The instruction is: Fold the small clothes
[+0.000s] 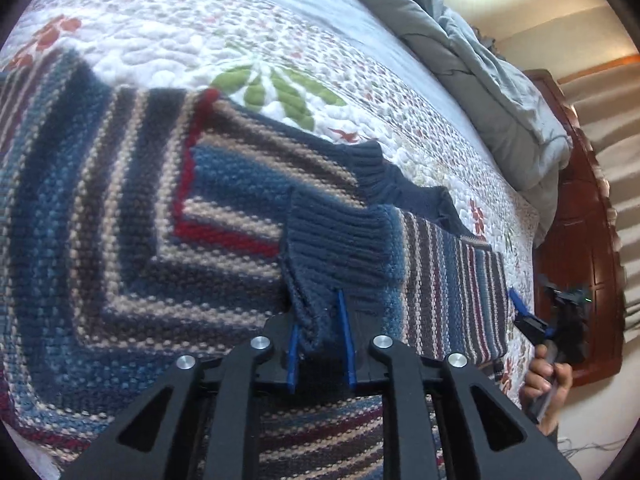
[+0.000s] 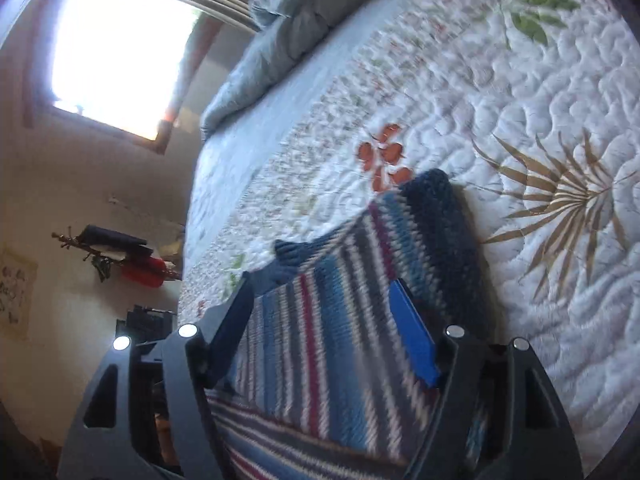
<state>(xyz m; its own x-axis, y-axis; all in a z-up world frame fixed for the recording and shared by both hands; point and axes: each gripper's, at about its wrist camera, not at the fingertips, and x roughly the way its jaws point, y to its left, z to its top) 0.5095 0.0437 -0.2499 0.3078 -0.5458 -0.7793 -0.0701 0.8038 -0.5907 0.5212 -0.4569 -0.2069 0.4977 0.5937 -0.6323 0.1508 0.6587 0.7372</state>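
The striped blue, red and cream knitted sweater [image 1: 140, 208] lies flat on the flowery white quilted bed [image 1: 160, 40]. The left gripper [image 1: 320, 344] tilts down, its jaws nearly closed around the dark blue ribbed cuff [image 1: 336, 248] folded onto the body. Farther right, the right gripper [image 2: 324, 332] tilts down at the sweater's edge, jaws wide open, holding nothing.

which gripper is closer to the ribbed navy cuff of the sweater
Left. The left gripper has the cuff between its fingers. The right gripper is off at the sweater's striped edge, away from the cuff.
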